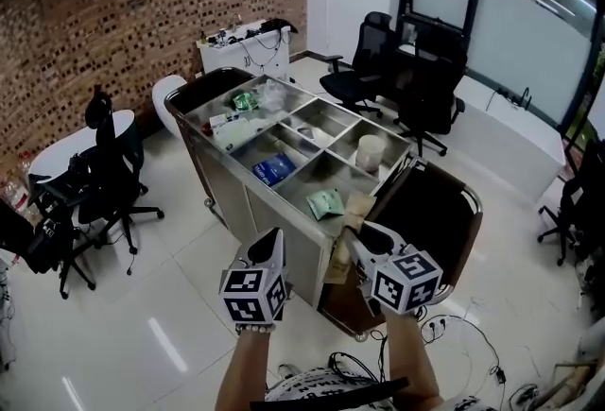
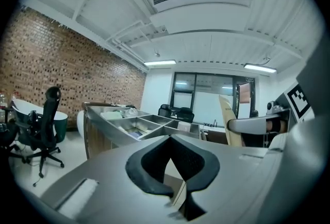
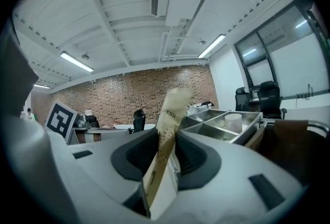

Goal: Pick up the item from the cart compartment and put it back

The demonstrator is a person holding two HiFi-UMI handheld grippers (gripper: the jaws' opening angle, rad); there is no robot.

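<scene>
A steel cart (image 1: pixel 248 184) with several open compartments stands in front of me. My right gripper (image 1: pixel 365 232) is just short of its near right corner, shut on a tall tan paper pouch (image 1: pixel 356 209) held upright. In the right gripper view the pouch (image 3: pixel 173 108) rises between the dark pads (image 3: pixel 135 158) of that gripper (image 3: pixel 166 134). The left gripper (image 1: pixel 272 241) hangs beside it, below the cart's front edge, jaws together and empty. In its own view the left gripper (image 2: pixel 170 140) points at the cart (image 2: pixel 118 124).
The compartments hold a green packet (image 1: pixel 324 203), a blue packet (image 1: pixel 275 168), a white cup (image 1: pixel 370 152) and clear bags (image 1: pixel 270 95). A dark bin (image 1: pixel 430 206) hangs on the cart's right end. Office chairs (image 1: pixel 104 175) (image 1: pixel 416 83) stand around on white floor.
</scene>
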